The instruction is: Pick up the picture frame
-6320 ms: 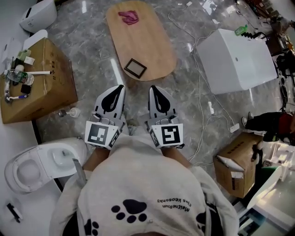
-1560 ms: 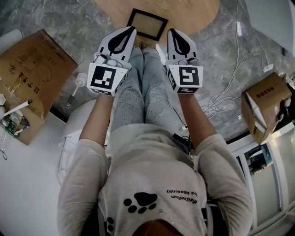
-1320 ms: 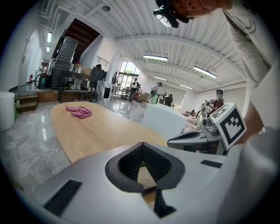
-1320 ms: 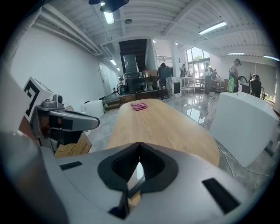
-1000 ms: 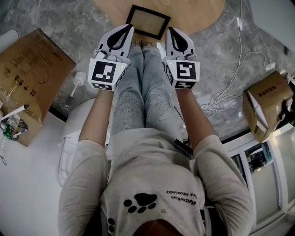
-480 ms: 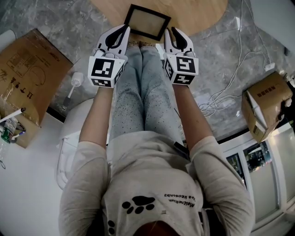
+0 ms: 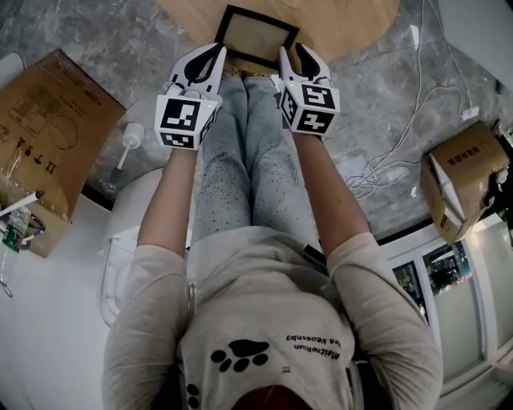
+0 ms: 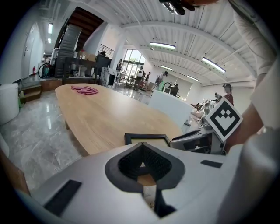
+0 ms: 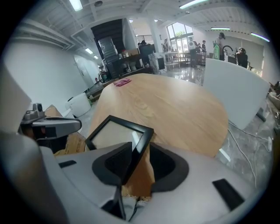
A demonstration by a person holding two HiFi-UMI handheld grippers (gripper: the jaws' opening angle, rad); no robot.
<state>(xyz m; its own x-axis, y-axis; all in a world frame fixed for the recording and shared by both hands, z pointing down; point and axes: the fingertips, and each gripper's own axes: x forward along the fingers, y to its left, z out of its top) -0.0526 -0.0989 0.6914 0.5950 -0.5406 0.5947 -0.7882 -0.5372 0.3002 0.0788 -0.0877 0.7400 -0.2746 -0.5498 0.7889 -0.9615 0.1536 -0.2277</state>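
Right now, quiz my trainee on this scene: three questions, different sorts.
1. True or false: the left gripper is shut and empty.
2. Which has an edge of the frame between its jaws? A left gripper, B right gripper.
3. The frame lies on the ____.
Key: 1 true. 2 B; its jaws have just been opening and stand apart, not gripping. 3 table.

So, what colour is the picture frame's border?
Black; the picture frame shows best in the right gripper view.
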